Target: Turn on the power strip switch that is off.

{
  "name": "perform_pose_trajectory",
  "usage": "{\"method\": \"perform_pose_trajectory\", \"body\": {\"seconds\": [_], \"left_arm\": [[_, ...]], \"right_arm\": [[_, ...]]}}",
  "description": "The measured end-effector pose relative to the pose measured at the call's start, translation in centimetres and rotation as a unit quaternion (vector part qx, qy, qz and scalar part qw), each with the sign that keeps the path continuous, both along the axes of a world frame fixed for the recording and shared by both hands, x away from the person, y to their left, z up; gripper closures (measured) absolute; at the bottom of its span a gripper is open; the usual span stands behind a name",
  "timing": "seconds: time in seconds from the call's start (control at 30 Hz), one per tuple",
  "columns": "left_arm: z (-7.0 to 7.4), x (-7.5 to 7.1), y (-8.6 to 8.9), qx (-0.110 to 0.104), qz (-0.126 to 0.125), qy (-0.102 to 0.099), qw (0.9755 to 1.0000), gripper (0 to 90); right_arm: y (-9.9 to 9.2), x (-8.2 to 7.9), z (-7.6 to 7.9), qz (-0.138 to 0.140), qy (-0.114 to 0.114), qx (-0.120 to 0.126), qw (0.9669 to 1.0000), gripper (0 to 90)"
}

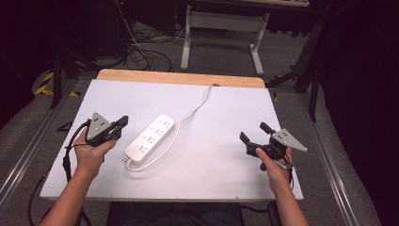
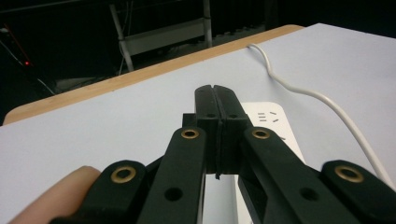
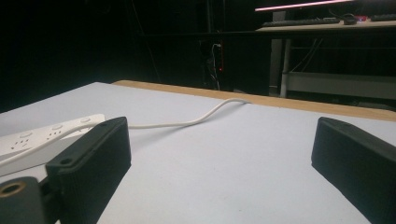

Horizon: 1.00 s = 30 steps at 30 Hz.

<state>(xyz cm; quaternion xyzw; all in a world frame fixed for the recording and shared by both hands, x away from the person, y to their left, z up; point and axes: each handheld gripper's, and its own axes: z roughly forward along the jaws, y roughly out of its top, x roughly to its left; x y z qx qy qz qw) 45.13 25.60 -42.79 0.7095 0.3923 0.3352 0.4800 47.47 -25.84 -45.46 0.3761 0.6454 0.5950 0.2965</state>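
Note:
A white power strip (image 1: 150, 135) lies slantwise left of the table's middle, and its white cable (image 1: 195, 109) curls round its near end and runs to the far edge. My left gripper (image 1: 123, 121) is held just left of the strip, its jaws pressed together with nothing between them. The left gripper view shows those shut jaws with the strip (image 2: 275, 122) right beyond them. My right gripper (image 1: 254, 132) hovers over the right part of the table, jaws wide apart and empty. In the right gripper view the strip (image 3: 44, 135) and cable (image 3: 205, 114) lie off to the left.
The white tabletop (image 1: 216, 155) has a wooden strip (image 1: 179, 77) along its far edge. Behind it stand a white desk frame (image 1: 221, 28) and tangled cables (image 1: 141, 52) on the floor. Metal rails run along both sides of the table.

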Motion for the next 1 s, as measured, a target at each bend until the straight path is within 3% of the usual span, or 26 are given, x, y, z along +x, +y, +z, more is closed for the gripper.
{"method": "perform_pose_trajectory", "body": {"seconds": [0.37, 0.7, 0.87, 1.0], "left_arm": [[-0.1, 1.8, -1.5, 0.024, -0.027, 0.020, 0.9992, 89.5], [-0.7, 3.8, -3.3, 0.049, -0.049, 0.050, 0.9963, 89.5], [-1.2, 4.6, -3.9, 0.061, -0.057, 0.068, 0.9942, 89.5], [-1.6, 5.7, -4.8, 0.072, -0.067, 0.093, 0.9908, 89.5]], "right_arm": [[0.0, -0.1, 0.0, -0.002, 0.000, -0.001, 1.0000, 5.4], [-0.1, -0.2, 0.0, -0.002, -0.001, -0.001, 1.0000, 5.5], [-0.1, -0.2, 0.0, -0.003, -0.001, 0.000, 1.0000, 5.5], [-0.1, -0.2, 0.0, -0.003, -0.001, -0.001, 1.0000, 5.5]]}}
